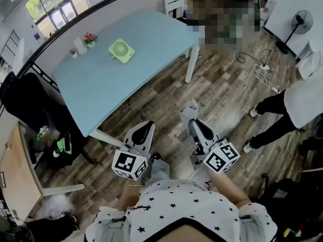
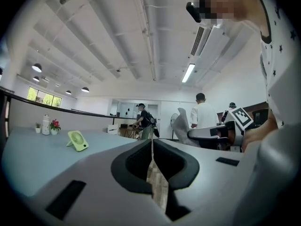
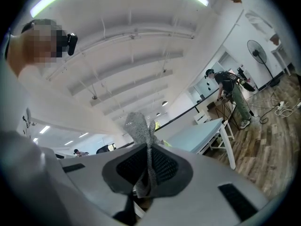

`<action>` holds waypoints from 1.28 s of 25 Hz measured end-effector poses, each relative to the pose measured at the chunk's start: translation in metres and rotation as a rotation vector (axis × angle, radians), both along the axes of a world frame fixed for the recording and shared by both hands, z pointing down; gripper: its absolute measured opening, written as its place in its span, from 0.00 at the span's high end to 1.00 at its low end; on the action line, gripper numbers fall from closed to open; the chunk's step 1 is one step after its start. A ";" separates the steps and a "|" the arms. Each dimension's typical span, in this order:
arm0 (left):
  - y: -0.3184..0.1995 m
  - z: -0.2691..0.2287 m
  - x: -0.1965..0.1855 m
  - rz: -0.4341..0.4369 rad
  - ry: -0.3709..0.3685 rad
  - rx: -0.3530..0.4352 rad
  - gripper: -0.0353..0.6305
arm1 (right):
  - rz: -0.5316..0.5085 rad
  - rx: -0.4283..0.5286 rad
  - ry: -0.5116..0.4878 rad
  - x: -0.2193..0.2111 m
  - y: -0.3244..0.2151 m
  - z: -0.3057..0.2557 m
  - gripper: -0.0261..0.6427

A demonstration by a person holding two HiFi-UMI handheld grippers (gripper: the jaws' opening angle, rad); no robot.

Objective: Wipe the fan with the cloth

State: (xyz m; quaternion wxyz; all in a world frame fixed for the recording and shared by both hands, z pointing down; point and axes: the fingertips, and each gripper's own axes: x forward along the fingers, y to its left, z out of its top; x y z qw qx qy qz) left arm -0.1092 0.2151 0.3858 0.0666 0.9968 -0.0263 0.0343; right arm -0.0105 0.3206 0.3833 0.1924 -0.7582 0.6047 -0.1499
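Fingers of my left gripper [image 1: 145,129] [image 2: 151,147] are closed flush against each other, with only a hairline slit between the dark pads and nothing held in them. Fingers of my right gripper [image 1: 194,122] [image 3: 148,149] are closed on the cloth [image 1: 191,106] [image 3: 135,123], a grey knitted piece pinched between the pads, its free end standing up crumpled past the fingertips. Both grippers are held side by side in front of my body, over the wooden floor [image 1: 222,92], short of the near corner of the tabletop [image 1: 116,87]. The tabletop is pale blue on white legs and runs away from me toward the upper left of the head view. The green fan [image 1: 121,50] [image 2: 78,140], a small square desk unit, sits propped at a tilt on the far part of the tabletop, well apart from both grippers and from the cloth. Just beyond it, near the far edge, stand a white bottle [image 1: 79,45] and a small pot of red flowers [image 1: 90,38]. A white chair [image 1: 174,4] stands past the far end of the tabletop. To the right, a person [image 1: 303,102] in a white top and dark trousers stands on the floor. Farthest off, a black pedestal fan [image 1: 298,23] [image 3: 256,51] stands by the wall.
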 end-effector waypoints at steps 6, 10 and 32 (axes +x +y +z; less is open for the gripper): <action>-0.039 -0.003 0.016 0.003 0.016 -0.012 0.90 | 0.007 -0.019 0.006 0.014 -0.036 -0.003 0.92; -0.066 0.000 0.022 0.000 0.014 -0.026 0.90 | 0.004 -0.030 0.014 0.021 -0.063 -0.005 0.92; -0.198 0.016 0.012 -0.110 0.034 -0.068 0.90 | -0.071 -0.069 0.049 0.031 -0.198 -0.001 0.92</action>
